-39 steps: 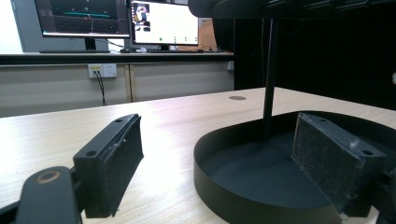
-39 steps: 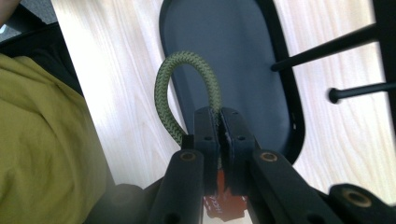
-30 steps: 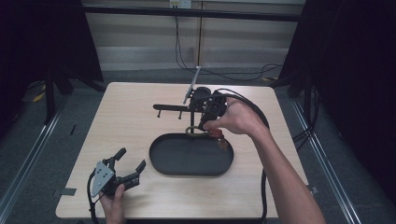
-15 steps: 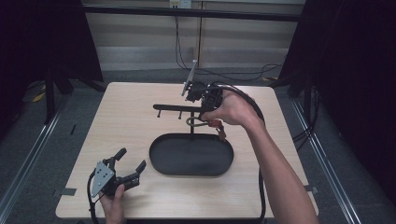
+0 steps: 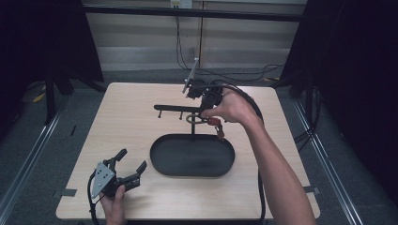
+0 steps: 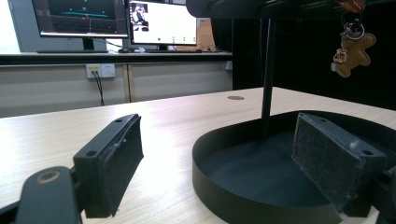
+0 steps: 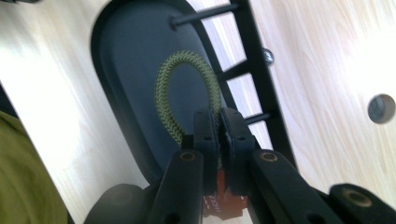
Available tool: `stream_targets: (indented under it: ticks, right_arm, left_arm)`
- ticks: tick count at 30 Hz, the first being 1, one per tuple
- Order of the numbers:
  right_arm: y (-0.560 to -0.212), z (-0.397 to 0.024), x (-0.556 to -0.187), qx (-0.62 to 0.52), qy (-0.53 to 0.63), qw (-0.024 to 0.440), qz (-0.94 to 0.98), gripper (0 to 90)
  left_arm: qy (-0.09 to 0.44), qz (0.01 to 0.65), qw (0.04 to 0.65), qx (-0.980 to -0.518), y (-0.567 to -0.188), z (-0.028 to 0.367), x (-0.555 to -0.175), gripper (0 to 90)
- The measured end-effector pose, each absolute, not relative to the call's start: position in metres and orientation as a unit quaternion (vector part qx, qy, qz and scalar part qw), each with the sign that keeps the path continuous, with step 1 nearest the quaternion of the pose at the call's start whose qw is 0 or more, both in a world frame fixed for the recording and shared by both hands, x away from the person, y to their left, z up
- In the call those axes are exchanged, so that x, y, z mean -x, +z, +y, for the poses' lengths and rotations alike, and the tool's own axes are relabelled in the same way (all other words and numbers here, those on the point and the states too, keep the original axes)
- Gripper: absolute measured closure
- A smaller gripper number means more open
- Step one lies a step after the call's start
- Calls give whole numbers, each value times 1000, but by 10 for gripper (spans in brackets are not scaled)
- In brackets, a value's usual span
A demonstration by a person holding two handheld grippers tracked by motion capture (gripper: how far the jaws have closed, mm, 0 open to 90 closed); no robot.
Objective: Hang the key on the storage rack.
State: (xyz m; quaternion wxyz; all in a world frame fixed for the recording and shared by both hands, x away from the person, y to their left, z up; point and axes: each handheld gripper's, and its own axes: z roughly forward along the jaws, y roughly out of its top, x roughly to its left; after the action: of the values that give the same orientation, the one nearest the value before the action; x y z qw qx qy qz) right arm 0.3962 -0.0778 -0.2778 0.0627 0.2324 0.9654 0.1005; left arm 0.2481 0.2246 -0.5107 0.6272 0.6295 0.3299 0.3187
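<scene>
A black key stand has an oval tray [image 5: 162, 157] as its base, a thin post [image 6: 267, 79] and a crossbar [image 5: 171, 107] with short pegs. My right gripper [image 5: 203, 114] hovers at the crossbar, shut on a keychain. Its green braided cord loop [image 7: 170, 88] sticks out past the jaws, beside the pegs of the crossbar [image 7: 261, 70]. A red tag [image 5: 214, 122] and a brown bear charm [image 6: 352, 53] dangle below. My left gripper [image 5: 132, 158] rests open on the table at the front left, its jaws [image 6: 219, 154] facing the tray [image 6: 224, 196] with nothing between them.
The light wooden table [image 5: 122, 126] carries only the stand. The right gripper's black cable [image 5: 251, 105] arcs over the table's right side. Beyond the far edge, cables hang along a wall; in the left gripper view, monitors [image 6: 116, 18] stand on a desk.
My right hand has moved back and slightly left, from over the tray's rear edge up to the crossbar, taking the keychain along. The left gripper has stayed put.
</scene>
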Motion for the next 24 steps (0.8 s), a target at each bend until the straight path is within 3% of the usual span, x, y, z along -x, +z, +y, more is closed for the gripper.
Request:
stream_targets:
  ticks: [24]
  right_arm:
    - [-282,-86,-404,-263,123,51,956,802]
  left_arm:
    - [320,329,629,-627,-511,225,-248,159]
